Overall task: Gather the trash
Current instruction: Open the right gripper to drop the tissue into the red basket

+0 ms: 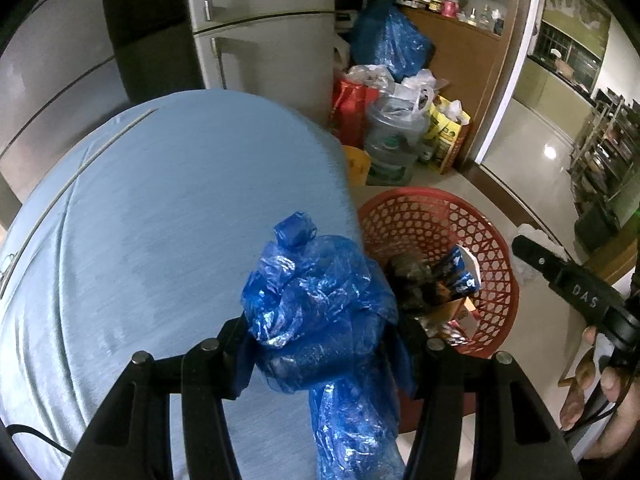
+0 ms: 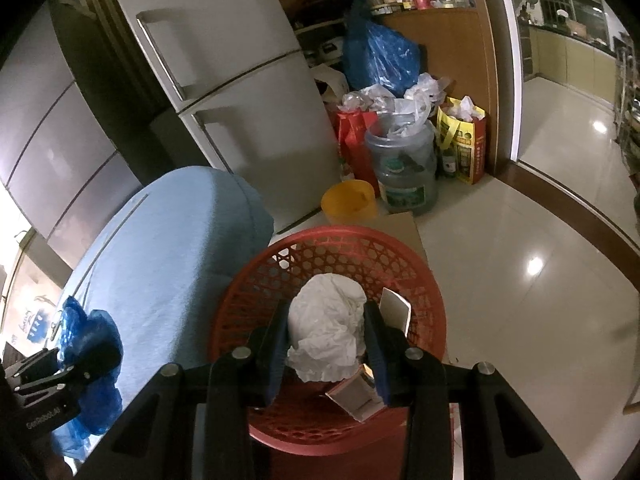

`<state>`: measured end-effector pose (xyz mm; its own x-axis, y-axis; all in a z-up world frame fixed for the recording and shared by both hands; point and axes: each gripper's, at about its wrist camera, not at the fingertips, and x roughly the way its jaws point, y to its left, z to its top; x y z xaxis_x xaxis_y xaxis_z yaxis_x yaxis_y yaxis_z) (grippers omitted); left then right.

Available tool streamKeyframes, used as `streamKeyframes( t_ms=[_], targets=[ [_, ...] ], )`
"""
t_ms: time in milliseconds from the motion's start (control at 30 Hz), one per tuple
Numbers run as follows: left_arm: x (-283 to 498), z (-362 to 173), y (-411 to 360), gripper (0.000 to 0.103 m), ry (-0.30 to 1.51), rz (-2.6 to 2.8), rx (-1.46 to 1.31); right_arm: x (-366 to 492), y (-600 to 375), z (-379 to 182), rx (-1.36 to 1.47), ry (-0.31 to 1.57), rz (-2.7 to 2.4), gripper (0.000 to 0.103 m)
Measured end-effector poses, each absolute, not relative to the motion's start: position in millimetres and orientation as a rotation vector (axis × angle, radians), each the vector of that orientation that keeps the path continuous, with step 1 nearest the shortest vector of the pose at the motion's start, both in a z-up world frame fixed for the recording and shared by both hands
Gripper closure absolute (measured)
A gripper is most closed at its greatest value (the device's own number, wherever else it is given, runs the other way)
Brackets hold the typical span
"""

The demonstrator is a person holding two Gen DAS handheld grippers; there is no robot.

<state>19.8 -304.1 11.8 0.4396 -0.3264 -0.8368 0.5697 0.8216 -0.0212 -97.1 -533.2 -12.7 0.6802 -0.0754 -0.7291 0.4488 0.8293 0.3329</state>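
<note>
- The red basket sits on the floor, right up against the edge of a blue cushioned seat, and it's my landmark for everything here.
- The left gripper has its jaws pinching a crumpled blue plastic bag. It hangs over the seat, just left of the basket, with the loose end of the bag trailing down below the jaws.
- The right gripper is over the basket, jaws squeezed onto a wad of white paper. The wad bulges out above and below the pads.
- There's already stuff inside the basket: a blue and white carton, some dark scraps I can't make out, and a small white box under the wad.
- Behind the basket, a flat piece of cardboard lies on the floor, then a yellow bucket and a big clear water jug stuffed with white bags.
- Further back from the basket there's a red gift bag, a yellow shopping bag, a full blue bag on top of the pile, and a fridge to the left.
</note>
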Motion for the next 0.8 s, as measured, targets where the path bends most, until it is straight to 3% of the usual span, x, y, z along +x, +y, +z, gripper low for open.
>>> streamKeyframes(
  t_ms=[800],
  targets=[
    [24, 1, -341, 0.046, 0.984, -0.613, 0.307, -58, -557, -38, 0.489, 0.841, -0.308, 0.063]
  ],
)
